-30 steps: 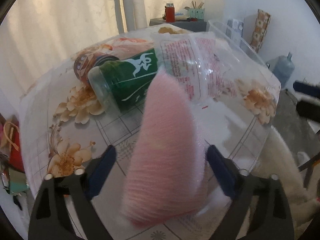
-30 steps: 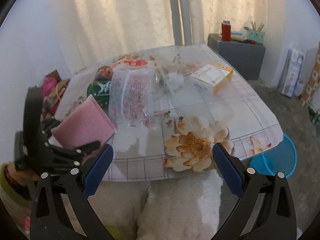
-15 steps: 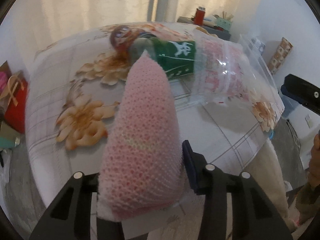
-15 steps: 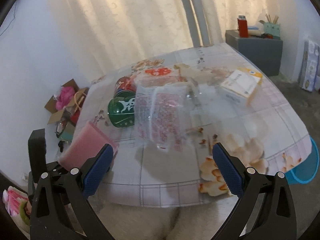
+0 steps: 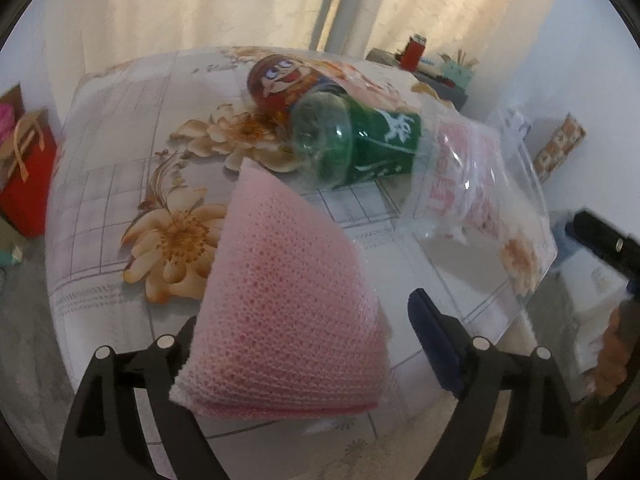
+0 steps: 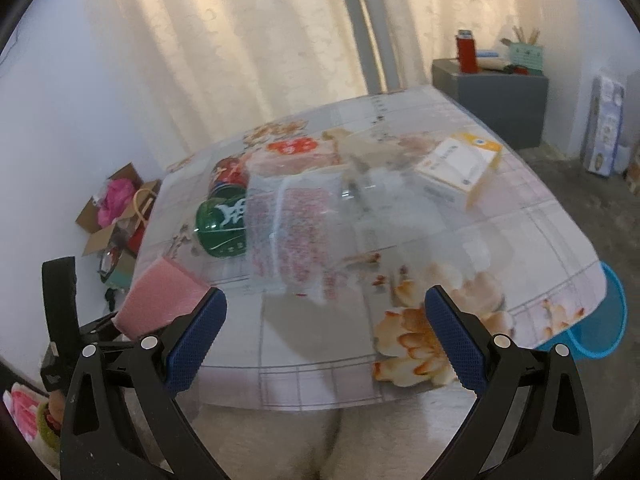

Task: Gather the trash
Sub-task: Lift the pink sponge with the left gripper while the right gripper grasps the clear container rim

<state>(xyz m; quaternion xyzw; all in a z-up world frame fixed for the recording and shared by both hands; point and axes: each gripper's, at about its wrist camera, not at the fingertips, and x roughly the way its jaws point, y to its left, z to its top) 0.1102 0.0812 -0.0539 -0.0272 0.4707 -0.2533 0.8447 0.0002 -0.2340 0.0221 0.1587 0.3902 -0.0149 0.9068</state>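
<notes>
While the floral table (image 6: 400, 240) is spread with trash, a clear plastic bag (image 6: 304, 232) is seen lying mid-table beside a green bottle (image 5: 360, 148) on its side. A pink sponge (image 5: 280, 312) sits between the opening left gripper's (image 5: 304, 340) jaws, the right-hand pad clear of it. Right gripper (image 6: 324, 336) jaws are held apart, empty.

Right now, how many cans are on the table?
2: a green can on its side mid-table, and a cartoon can touching it behind. The plastic bag may hide more.
</notes>
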